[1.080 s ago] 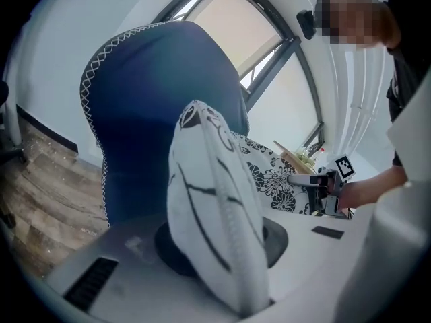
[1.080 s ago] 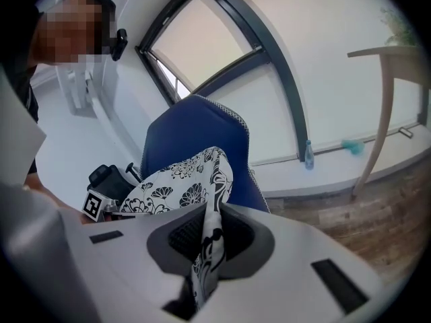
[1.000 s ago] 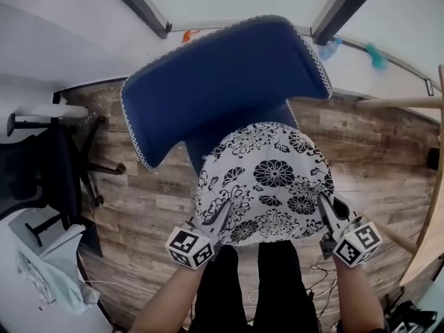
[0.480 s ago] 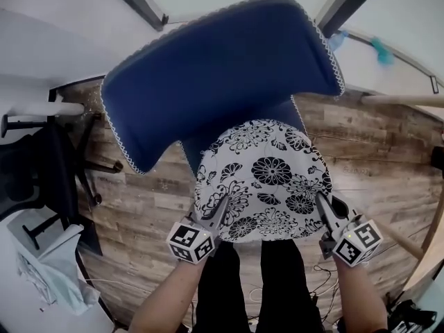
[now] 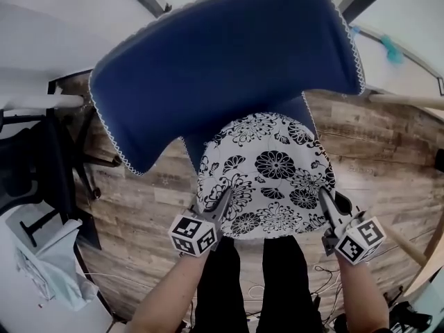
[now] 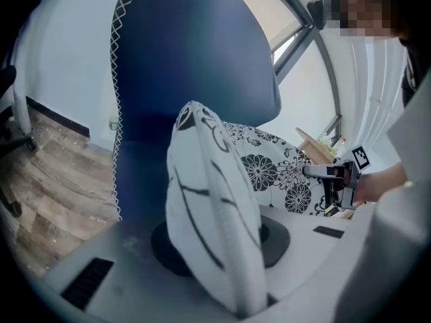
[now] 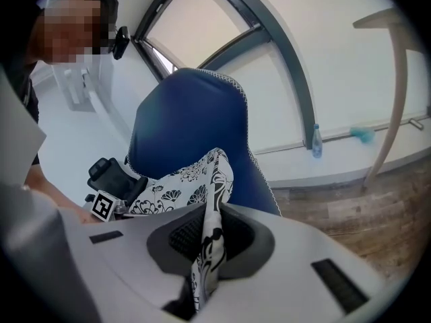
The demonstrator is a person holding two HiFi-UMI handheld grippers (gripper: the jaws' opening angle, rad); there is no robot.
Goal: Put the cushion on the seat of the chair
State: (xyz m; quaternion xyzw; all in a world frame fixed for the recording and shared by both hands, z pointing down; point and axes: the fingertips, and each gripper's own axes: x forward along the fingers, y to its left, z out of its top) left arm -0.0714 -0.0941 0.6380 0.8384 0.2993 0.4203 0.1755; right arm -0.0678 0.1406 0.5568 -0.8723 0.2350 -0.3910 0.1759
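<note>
Where wood-plank floor (image 6: 47, 180) meets white wall (image 6: 54, 66), the blue chair (image 6: 195, 59) stands.

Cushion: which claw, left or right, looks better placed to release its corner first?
Left, probably. Both claws pinch near corners of the cushion at the chair, but the left claw holds a thick fold and its jaws have just been opening on it; the right claw clamps a thin edge tight.
</note>
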